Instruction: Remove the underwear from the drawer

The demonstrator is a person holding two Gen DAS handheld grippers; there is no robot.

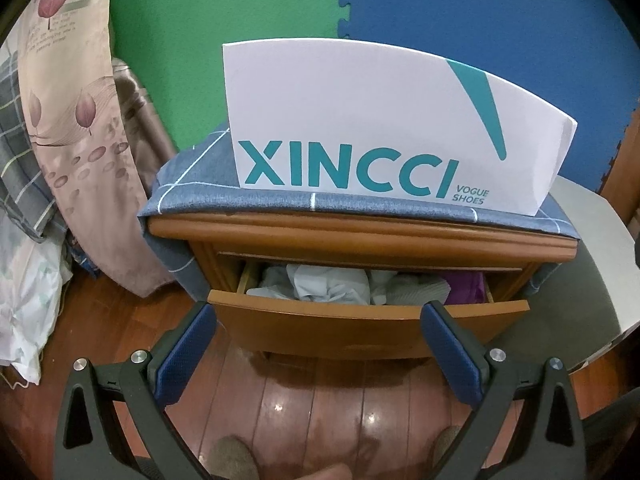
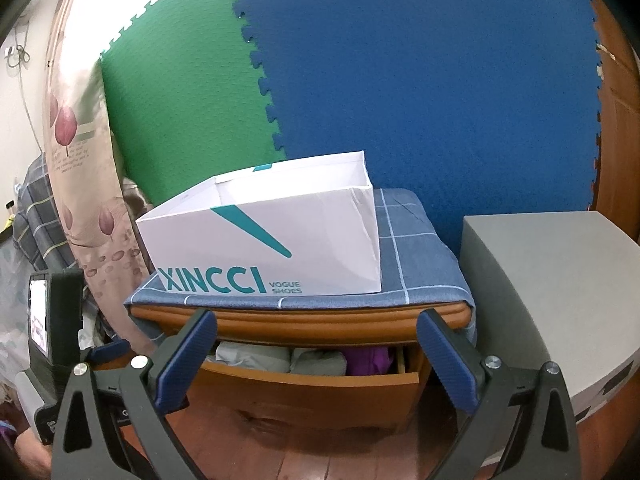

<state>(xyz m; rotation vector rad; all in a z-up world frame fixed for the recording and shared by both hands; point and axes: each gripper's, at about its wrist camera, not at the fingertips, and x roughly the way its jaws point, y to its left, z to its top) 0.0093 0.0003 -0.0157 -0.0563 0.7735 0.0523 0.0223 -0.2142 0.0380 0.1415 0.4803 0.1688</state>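
Black gripper frames, blue ribbed fingers (image 1: 188,354), silver screws (image 2: 492,361).

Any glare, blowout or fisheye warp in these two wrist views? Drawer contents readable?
Left wrist: ceiling-light glare spots on the wood floor; straight edges of the shoe box bow. Right wrist: upper-left corner by the green mat is blown out white; box rim curves less. Both: clothes in the drawer sit in shade under the cabinet top, colours readable, shapes soft.

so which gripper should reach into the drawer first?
Probably left. The left gripper is open and centred on the open drawer, clothes just beyond. The right gripper sits higher, facing the tabletop edge.
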